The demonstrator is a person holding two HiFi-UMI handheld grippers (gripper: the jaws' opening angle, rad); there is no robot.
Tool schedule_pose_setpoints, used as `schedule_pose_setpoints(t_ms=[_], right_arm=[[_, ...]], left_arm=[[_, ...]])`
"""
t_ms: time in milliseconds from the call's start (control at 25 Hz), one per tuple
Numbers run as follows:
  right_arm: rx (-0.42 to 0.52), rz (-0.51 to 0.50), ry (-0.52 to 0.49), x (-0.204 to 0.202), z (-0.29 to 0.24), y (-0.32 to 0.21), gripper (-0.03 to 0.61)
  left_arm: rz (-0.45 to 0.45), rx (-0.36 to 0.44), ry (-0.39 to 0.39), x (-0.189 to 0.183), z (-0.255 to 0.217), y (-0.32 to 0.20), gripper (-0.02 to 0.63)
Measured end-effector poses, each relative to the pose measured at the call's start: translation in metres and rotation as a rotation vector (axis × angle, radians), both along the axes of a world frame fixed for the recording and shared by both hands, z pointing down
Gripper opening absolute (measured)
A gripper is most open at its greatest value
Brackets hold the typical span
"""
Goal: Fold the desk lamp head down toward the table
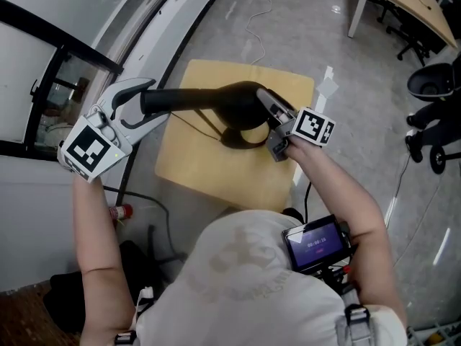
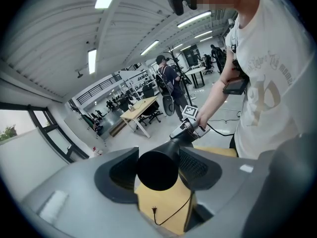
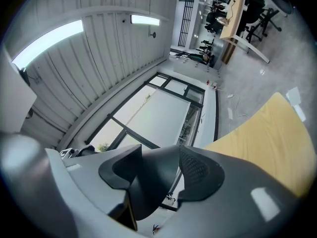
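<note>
Both grippers gripped the desk lamp [image 1: 216, 99] at the table's [image 1: 194, 168] middle — left gripper [image 1: 153, 103] on its bar's tip at 9 o'clock, right gripper [image 1: 271, 125] by the bend at 3 o'clock — a seemingly light, stiff, smooth thing, best levered from that tip.

One wooden table [image 1: 288, 85] carried one black desk lamp [image 1: 216, 99] and one thin black cord [image 1: 204, 125] ending in one plug [image 2: 154, 211]. Two grippers were in use, the left gripper [image 1: 146, 104] and the right gripper [image 1: 268, 114], each with one marker cube, making two: the left cube [image 1: 90, 148] and the right cube [image 1: 315, 126]. One screen device [image 1: 315, 244] hung on the one person's chest, one red-topped canister [image 1: 121, 212] lay on the floor off the table's left edge, and one white cable [image 1: 253, 20] lay beyond its far edge.
</note>
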State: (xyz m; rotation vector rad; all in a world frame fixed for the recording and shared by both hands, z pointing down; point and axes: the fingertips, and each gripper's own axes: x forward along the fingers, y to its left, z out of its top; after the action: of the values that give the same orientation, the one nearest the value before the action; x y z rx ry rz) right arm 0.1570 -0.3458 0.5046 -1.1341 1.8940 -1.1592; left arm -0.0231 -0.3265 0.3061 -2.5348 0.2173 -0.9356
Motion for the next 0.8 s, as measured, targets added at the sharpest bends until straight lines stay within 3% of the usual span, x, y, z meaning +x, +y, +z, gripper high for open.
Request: schedule_pose_setpoints(t_ms=[240, 400, 640, 800], right_arm=[[0.017, -0.061, 0.018, -0.007, 0.010, -0.001, 0.244], [0.031, -0.080, 0.030, -0.012, 0.009, -0.009, 0.245], [0.040, -0.113, 0.124, -0.006, 0.007, -0.007, 0.251], [0.070, -0.113, 0.124, 0.008, -0.004, -0.015, 0.278]], left_arm=[[0.042, 0.040, 0.017, 0.008, -0.004, 0.002, 0.262], [-0.030, 0.004, 0.027, 0.007, -0.006, -0.002, 0.265], [-0.095, -0.014, 0.172, 0.014, -0.012, -0.005, 0.279], [-0.177, -0.012, 0.240, 0.003, -0.021, -0.017, 0.301]])
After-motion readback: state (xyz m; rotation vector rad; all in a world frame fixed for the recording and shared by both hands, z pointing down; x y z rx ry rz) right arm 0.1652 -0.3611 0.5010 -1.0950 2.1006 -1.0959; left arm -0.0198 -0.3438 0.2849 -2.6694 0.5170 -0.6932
